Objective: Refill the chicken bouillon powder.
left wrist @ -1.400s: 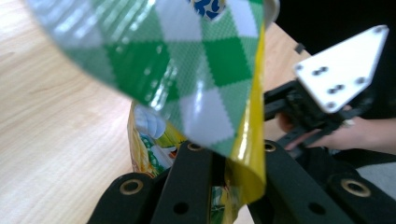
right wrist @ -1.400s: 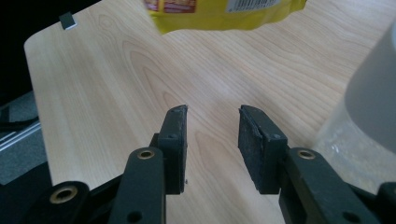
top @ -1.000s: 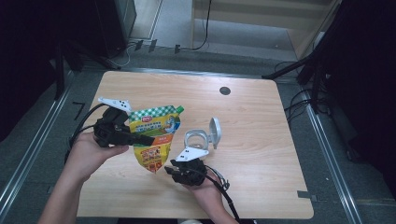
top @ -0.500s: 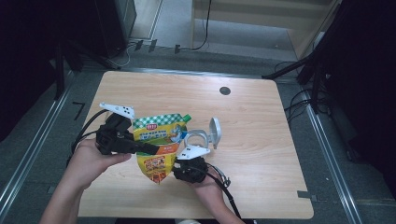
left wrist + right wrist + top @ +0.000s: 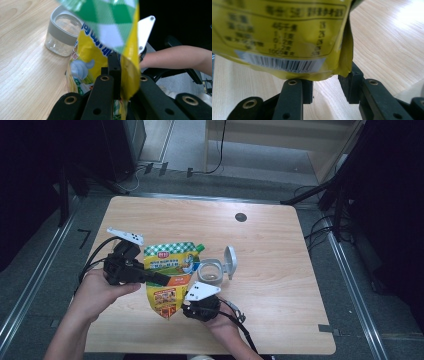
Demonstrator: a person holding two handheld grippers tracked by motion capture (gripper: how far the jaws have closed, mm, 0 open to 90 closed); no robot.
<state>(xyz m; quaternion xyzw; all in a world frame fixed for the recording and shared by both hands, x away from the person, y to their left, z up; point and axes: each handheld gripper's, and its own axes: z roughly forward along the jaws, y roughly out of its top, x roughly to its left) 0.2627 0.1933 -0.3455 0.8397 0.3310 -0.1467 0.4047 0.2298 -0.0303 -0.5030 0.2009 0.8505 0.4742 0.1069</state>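
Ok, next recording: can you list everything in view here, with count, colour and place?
Printed plastic pouch: one, yellow with green-checked top, held above the table's near left.
Clear jar with grey collar: one, hinged grey lid open, on the table just right of the pouch.
Wooden table: one, light wood, centre.
Round dark grommet: one, black, far side of the tabletop.
Left gripper: one, black, fingers shut on the pouch's middle.
Right gripper: one, black, at the pouch's bottom edge, fingers apart.
Forearms: two, entering from the bottom.
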